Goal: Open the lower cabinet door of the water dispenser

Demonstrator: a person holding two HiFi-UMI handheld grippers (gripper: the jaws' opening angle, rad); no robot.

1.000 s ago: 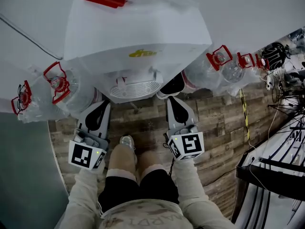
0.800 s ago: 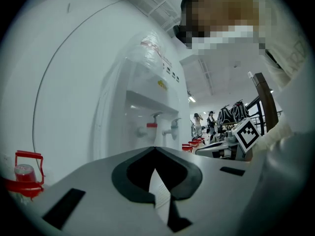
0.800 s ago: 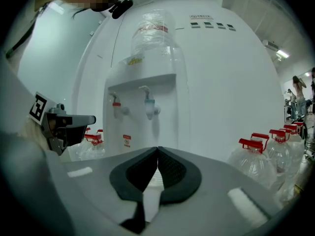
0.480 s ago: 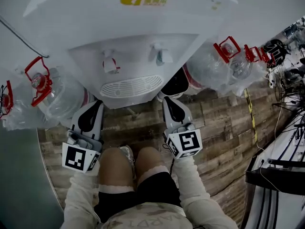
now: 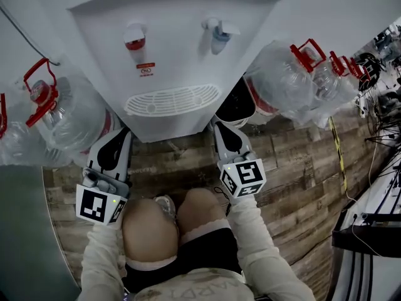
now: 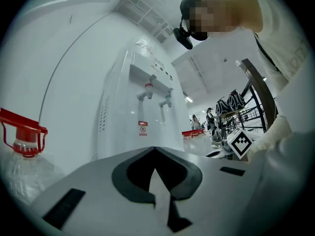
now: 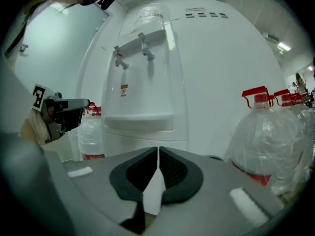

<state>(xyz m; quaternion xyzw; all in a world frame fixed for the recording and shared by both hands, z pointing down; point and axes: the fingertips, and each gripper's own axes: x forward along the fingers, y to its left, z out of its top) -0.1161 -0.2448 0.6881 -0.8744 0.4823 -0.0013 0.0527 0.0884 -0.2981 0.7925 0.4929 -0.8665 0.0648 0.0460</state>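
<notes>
The fingers [image 6: 132, 173] of the left gripper [image 6: 154, 148] are pressed together at their tips with nothing between them, and the fingers [image 7: 174, 173] of the right gripper [image 7: 157, 150] are likewise closed, only a hairline slit between their black pads. We hold both grippers low and about level, 1 at each side of our bent knees [image 5: 150, 227], pointing at the tall white plastic water dispenser [image 5: 169, 61], which stands at the wall edge of the brown wood-plank floor [image 5: 301, 168]. In the head view we look down on its red-capped tap [image 5: 134, 36], its blue-capped tap [image 5: 216, 27] and the slotted white drip tray [image 5: 172, 99]; both grippers' tips lie just under the tray's front lip, the left near its left corner, the right near its right corner. The lower cabinet door [image 7: 142, 142] is the plain white front below that tray, straight ahead of the right gripper's jaws and close to them. It appears shut against the body. Whether the tips touch it we cannot tell; the head view hides it beneath the tray. Big clear plastic water bottles with red handled caps [image 5: 282, 86] stand along the same wall edge of the floor, on both sides of the dispenser, the nearest ones just beside it.
</notes>
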